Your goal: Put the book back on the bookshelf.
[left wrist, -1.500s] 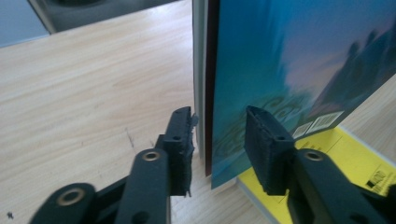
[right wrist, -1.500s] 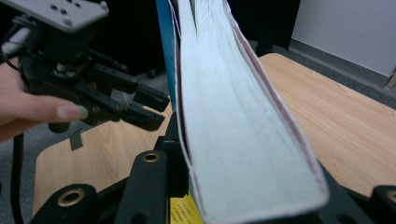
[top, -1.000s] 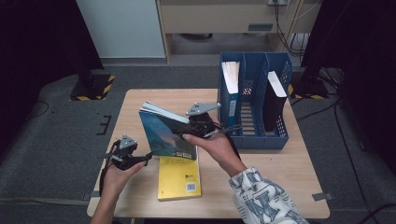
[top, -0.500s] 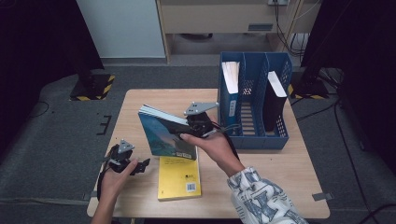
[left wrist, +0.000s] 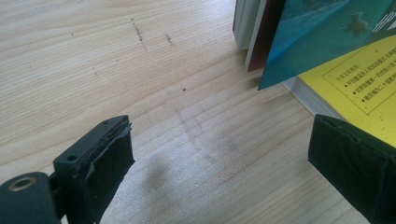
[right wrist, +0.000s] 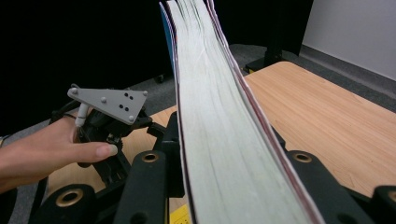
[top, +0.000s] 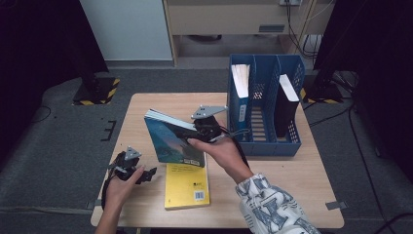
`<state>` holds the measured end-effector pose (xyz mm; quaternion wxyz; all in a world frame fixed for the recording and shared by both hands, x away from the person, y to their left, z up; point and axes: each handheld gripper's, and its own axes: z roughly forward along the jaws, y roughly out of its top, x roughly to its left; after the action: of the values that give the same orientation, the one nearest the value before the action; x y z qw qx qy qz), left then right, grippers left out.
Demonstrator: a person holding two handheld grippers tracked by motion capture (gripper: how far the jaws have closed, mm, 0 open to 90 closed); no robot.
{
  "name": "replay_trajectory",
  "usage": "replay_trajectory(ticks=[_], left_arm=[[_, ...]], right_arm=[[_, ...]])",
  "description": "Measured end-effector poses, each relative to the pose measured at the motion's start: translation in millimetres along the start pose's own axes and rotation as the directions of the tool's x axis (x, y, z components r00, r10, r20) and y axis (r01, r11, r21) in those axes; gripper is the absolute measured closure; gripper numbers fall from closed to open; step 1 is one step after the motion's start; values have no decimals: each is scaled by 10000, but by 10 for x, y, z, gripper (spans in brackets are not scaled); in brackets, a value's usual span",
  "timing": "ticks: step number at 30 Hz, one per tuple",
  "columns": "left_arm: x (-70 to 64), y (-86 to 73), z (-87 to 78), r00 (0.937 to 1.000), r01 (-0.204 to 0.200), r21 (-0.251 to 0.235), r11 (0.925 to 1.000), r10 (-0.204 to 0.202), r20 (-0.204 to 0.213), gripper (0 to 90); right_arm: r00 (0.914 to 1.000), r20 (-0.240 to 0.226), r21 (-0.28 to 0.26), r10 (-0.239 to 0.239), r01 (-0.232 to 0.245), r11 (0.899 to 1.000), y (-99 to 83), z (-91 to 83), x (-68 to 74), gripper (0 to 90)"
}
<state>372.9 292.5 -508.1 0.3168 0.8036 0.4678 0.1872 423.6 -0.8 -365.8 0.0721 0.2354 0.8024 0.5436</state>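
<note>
From the high view, we have the right gripper [top: 197,132] clamped on the blue book [top: 171,139], holding it raised and tilted above the table [top: 146,105], its lower corner hanging over the yellow book [top: 187,185] that lies flat near the front edge. Our left gripper [top: 141,174] sits low at the table's left, apart from both books. Off to the right stands the blue file rack [top: 265,146], with a white-paged book [top: 240,80] in its left slot and a dark book [top: 287,100] in its right one.

In the left gripper view, our jaws stand wide apart with nothing between them, just bare wood. The yellow book [left wrist: 362,88] lies beyond the right jaw, and the blue book's [left wrist: 322,37] cover hangs over its corner.

In the right gripper view, the blue book's page edge [right wrist: 219,121] runs straight up from between our jaws, gripped firmly. The left gripper [right wrist: 109,135] shows beyond, held in the other hand.

We judge this as the carry step: the book is lifted, likely bound for the rack. Next we need to swing it right, stand it upright, and line it up with a free slot before letting go.
</note>
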Motion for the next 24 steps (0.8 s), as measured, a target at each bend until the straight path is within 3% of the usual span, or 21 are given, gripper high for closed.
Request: replay_trajectory(ticks=[11, 24], left_arm=[[-3, 0, -1, 10000, -15, 10, 10000, 15, 18, 60], [6, -6, -2, 10000, 29, 11, 10000, -29, 24, 61]], right_arm=[[10000, -75, -1, -28, 28, 10000, -11, 30, 5, 673], [9998, 189, -44, -27, 28, 10000, 1, 32, -40, 714]])
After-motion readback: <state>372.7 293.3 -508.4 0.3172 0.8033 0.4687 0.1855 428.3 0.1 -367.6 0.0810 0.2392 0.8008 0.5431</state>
